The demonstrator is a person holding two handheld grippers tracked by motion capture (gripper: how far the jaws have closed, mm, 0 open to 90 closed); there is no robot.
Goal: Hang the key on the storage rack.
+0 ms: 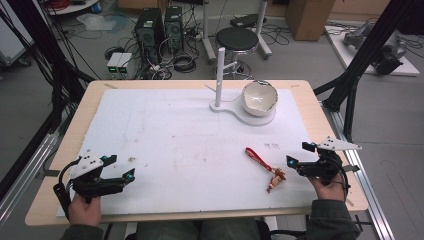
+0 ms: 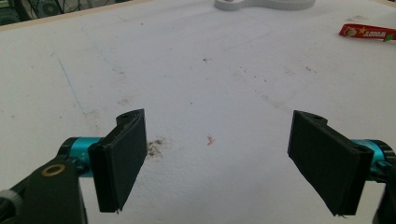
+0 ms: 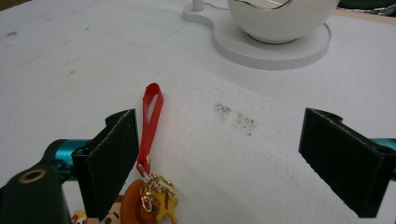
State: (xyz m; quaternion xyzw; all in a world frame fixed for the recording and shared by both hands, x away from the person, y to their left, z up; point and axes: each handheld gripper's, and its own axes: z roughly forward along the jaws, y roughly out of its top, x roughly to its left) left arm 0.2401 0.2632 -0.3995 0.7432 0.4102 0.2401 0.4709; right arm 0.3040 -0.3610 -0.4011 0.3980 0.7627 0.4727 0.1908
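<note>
Both claws stand apart, empty: left claw (image 1: 116,169) idle, right claw (image 1: 299,155) approaching the keychain (image 1: 265,167) on the bench (image 1: 165,135). Next: close on its red strap (image 3: 150,122).

White sheet (image 1: 175,140) over the table: matt, faintly grainy, foam-like, scuffed with dark smudges; the table's edge (image 1: 80,115) around it looks like pale smooth wood. Bowl (image 1: 259,98) at upper centre: glossy, ceramic-looking, on a matt white plastic-looking stand (image 1: 235,111). Keychain (image 3: 150,154): shiny red plastic-looking strap, gold metal clasp, glossy figure; right gripper (image 3: 229,158) pads matt black, rubbery, with anodised blue metal behind.
</note>
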